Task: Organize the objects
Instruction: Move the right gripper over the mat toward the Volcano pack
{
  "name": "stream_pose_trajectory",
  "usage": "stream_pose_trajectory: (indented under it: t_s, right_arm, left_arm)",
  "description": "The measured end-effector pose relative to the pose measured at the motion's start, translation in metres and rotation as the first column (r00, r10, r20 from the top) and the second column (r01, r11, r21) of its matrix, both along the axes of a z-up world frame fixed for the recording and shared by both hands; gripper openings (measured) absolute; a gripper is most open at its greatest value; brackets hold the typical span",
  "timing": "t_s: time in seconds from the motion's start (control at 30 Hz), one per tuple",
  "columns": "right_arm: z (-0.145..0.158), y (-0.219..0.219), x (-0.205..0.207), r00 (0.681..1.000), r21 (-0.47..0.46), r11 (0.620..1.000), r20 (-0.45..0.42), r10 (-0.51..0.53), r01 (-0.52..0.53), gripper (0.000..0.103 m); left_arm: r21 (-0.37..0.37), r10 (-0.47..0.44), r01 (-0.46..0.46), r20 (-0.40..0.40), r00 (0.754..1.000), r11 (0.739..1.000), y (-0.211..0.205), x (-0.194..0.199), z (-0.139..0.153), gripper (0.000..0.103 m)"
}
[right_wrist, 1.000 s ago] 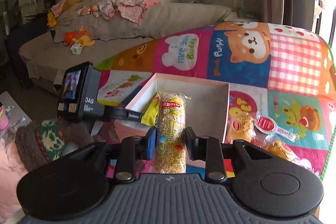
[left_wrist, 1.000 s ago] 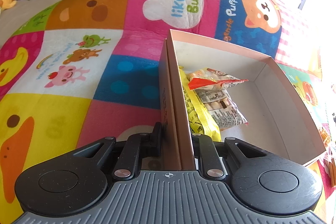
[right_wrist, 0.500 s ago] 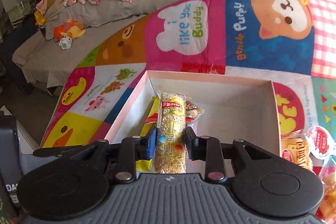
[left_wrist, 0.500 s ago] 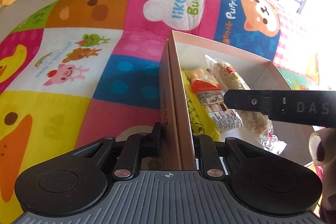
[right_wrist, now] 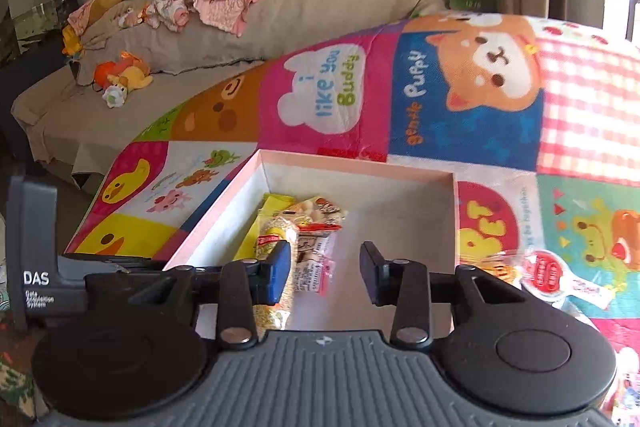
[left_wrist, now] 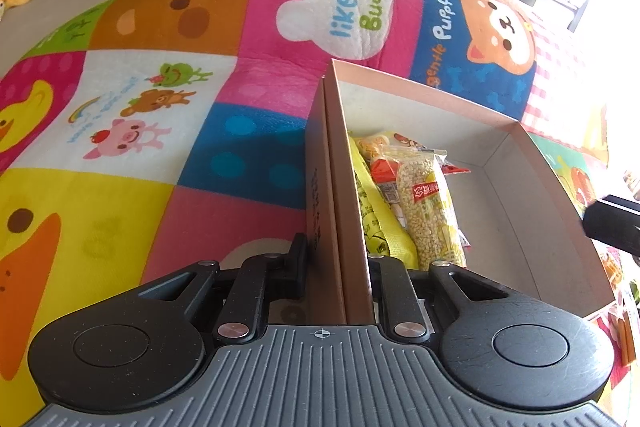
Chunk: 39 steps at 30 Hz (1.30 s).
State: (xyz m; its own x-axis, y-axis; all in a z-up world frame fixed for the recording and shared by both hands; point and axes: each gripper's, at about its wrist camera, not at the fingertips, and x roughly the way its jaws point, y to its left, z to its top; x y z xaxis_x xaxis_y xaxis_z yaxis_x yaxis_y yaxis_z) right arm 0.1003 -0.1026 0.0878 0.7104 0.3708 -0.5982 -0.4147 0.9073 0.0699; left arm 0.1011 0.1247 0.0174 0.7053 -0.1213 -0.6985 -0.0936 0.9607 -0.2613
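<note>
Jaws of the left gripper (left_wrist: 336,263) clamp the near wall of the shallow pink cardboard box (left_wrist: 520,125). Ahead of the right gripper (right_wrist: 325,267), jaws apart and empty, the clear puffed-grain snack packet (right_wrist: 276,247) lies inside; only this view shows loose packets (right_wrist: 552,275) beyond the right jaw.

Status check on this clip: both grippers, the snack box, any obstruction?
Left gripper clamped on box side wall. Right gripper open, empty, above box. Grain snack pack lies inside beside other snacks. Nothing obstructing.

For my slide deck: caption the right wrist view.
Open right gripper above the pink box, puffed-grain snack bar lying inside among other snack packets.
</note>
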Motion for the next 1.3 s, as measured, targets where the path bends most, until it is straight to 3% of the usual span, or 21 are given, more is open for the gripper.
stream_pose_trajectory:
  t_s: [0.23, 0.43, 0.63, 0.77, 0.83, 1.07, 1.2, 1.3]
  right_arm:
    - [-0.015, -0.070, -0.054, 0.975, -0.090, 0.971, 0.065, -0.214, 0.220, 0.051]
    - [-0.049, -0.120, -0.080, 0.898, -0.223, 0.870, 0.146, -0.416, 0.440, 0.062]
    - [-0.071, -0.152, -0.070, 0.841, -0.195, 0.819, 0.085, -0.534, 0.540, 0.067]
    - [-0.083, -0.164, -0.067, 0.820, -0.143, 0.809, 0.033, -0.572, 0.570, 0.071]
    - [-0.091, -0.166, -0.065, 0.822, -0.125, 0.816, -0.005, -0.570, 0.565, 0.071]
    - [-0.091, -0.162, -0.072, 0.845, -0.081, 0.843, -0.013, -0.535, 0.532, 0.070]
    - [-0.089, -0.148, -0.075, 0.899, -0.022, 0.901, -0.053, -0.435, 0.434, 0.070]
    - [-0.087, -0.131, -0.079, 0.925, -0.039, 0.925, -0.032, -0.379, 0.378, 0.070]
  left_arm:
    - [0.011, 0.012, -0.012, -0.016, 1.000, 1.000, -0.002, 0.002, 0.002, 0.018]
    - [0.028, 0.020, -0.019, -0.032, 0.999, 0.999, -0.005, 0.004, 0.004, 0.017]
    - [0.041, 0.016, -0.014, -0.042, 0.999, 0.999, -0.006, 0.006, 0.004, 0.017]
    - [0.049, 0.015, -0.012, -0.050, 0.999, 0.999, -0.007, 0.007, 0.005, 0.017]
    - [0.054, 0.018, -0.015, -0.052, 0.998, 0.998, -0.008, 0.007, 0.005, 0.017]
    - [0.051, 0.025, -0.022, -0.052, 0.998, 0.998, -0.008, 0.007, 0.005, 0.017]
    - [0.046, 0.025, -0.022, -0.051, 0.998, 0.999, -0.007, 0.007, 0.005, 0.017]
    - [0.044, 0.022, -0.020, -0.049, 0.999, 0.999, -0.006, 0.007, 0.005, 0.017]
